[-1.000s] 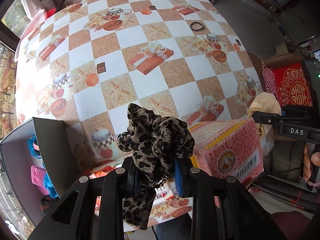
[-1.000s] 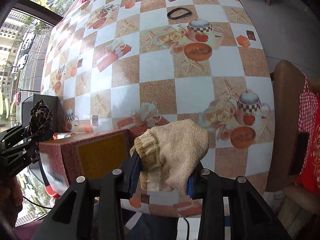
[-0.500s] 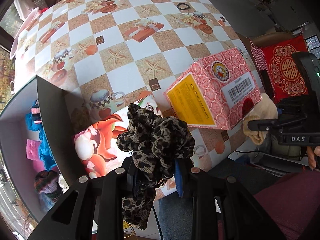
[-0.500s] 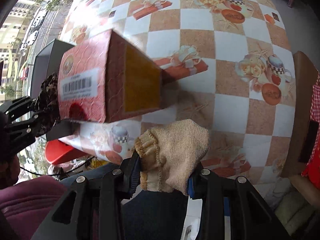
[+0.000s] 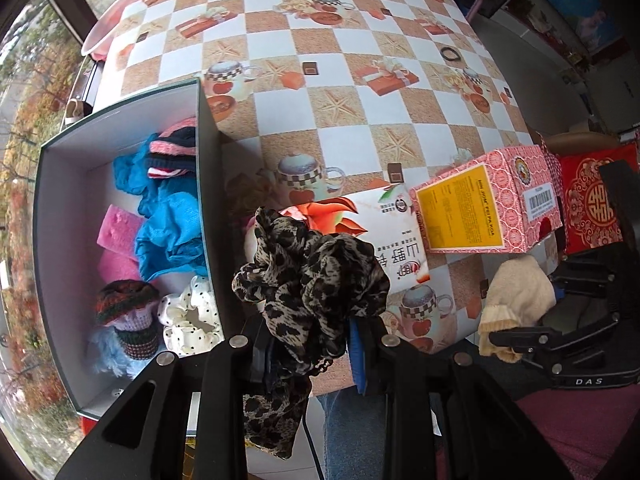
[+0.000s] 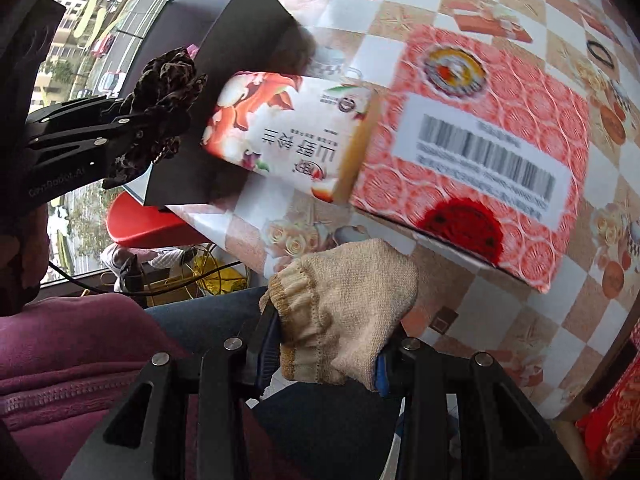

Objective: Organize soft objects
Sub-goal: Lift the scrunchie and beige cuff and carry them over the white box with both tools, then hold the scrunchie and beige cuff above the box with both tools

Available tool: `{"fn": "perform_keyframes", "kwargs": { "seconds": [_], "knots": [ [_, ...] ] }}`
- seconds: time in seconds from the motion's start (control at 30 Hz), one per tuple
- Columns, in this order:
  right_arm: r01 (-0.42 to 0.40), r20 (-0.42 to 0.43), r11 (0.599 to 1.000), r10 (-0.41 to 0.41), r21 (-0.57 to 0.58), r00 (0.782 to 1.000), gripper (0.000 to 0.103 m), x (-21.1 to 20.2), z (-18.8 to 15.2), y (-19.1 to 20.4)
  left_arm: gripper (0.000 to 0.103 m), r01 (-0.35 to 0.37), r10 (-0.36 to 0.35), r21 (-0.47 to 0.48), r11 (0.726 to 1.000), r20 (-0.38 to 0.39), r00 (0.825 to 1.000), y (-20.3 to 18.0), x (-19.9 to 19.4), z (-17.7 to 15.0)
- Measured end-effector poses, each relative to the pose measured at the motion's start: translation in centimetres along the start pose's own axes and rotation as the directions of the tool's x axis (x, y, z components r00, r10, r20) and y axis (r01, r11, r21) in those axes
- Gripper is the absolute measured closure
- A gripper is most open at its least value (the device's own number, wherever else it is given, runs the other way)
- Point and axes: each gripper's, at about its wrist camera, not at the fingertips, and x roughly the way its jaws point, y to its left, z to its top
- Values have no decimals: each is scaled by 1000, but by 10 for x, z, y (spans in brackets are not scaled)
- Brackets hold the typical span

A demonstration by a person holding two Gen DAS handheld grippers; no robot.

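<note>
The left gripper (image 5: pixel 312 344) is clamped on a leopard-print scrunchie (image 5: pixel 310 276), its jaws nearly together with the fabric bunched between them; it sits at lower centre of the left wrist view, just right of the wall of the open grey box (image 5: pixel 52 280) that fills the left side. The right gripper (image 6: pixel 324 354) is clenched on one beige knit glove (image 6: pixel 344 312), low in the middle of the right wrist view, over the table's near edge. Inside the box lie one blue cloth (image 5: pixel 168 220), one pink sponge (image 5: pixel 118 240), two striped knit pieces, and one white dotted scrunchie (image 5: pixel 188 316). On the checked tablecloth (image 5: pixel 320 92) stand two cartons touching side by side: a white floral carton (image 5: pixel 384 216) and a pink carton (image 5: pixel 492 196). One black hair tie (image 5: pixel 451 54) lies well apart, toward the upper right.
</note>
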Motion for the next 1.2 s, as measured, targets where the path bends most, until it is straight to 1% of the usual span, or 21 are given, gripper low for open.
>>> {"fn": "perform_keyframes", "kwargs": {
  "seconds": [0.3, 0.63, 0.97, 1.2],
  "knots": [
    [38, 23, 992, -35, -120, 999, 64, -12, 45, 45, 73, -4, 10, -138, 990, 47, 999, 41, -7, -11],
    [53, 36, 975, -46, -215, 998, 64, -17, 83, 89, 73, 1, 20, -278, 961, 73, 997, 82, -8, -26],
    [53, 34, 950, -45, -307, 998, 64, -9, 106, 128, 73, -13, 48, -374, 927, 84, 995, 115, -12, -46],
    [68, 32, 943, -61, -325, 998, 64, -3, 117, 145, 73, -31, 76, -436, 899, 86, 993, 133, -13, -55]
  ]
}}
